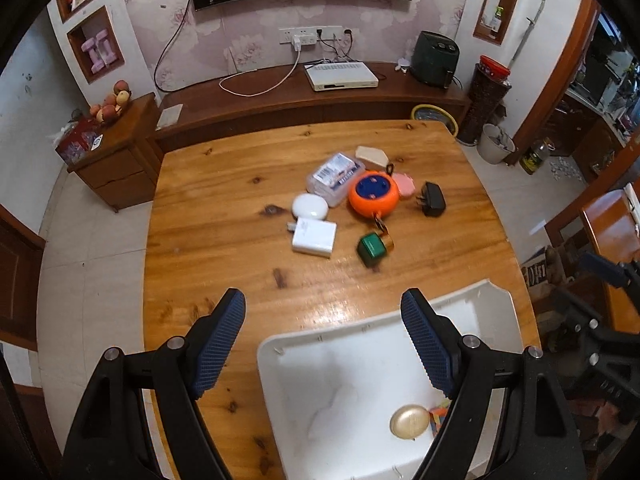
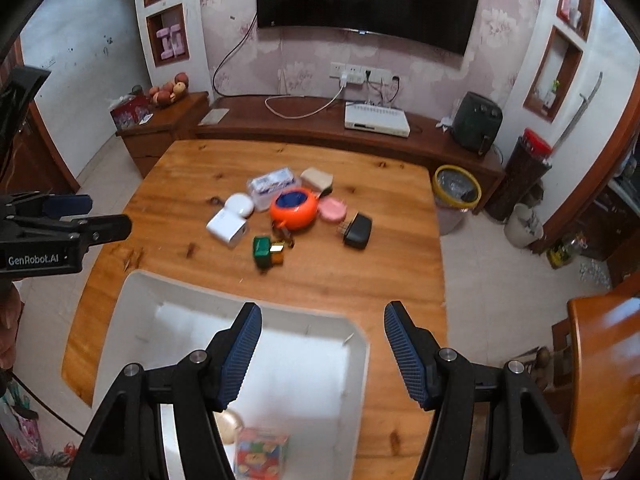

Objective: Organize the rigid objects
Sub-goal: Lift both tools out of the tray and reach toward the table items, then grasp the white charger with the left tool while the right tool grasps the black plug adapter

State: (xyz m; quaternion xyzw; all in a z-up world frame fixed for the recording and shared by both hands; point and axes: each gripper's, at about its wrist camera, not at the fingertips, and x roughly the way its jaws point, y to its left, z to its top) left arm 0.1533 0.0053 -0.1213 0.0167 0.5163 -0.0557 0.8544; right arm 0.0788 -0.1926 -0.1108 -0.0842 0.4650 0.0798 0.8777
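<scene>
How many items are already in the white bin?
2: a gold oval case and a colourful box, side by side at the white bin's near end. The grippers may hide more.

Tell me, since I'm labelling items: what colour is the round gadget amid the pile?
Orange, with a blue top face: the round gadget. Left wrist view shows it best.

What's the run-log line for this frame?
left claw: open, empty | right claw: open, empty | white bin: gold oval case, colourful box | table: orange round case, others loose
</scene>
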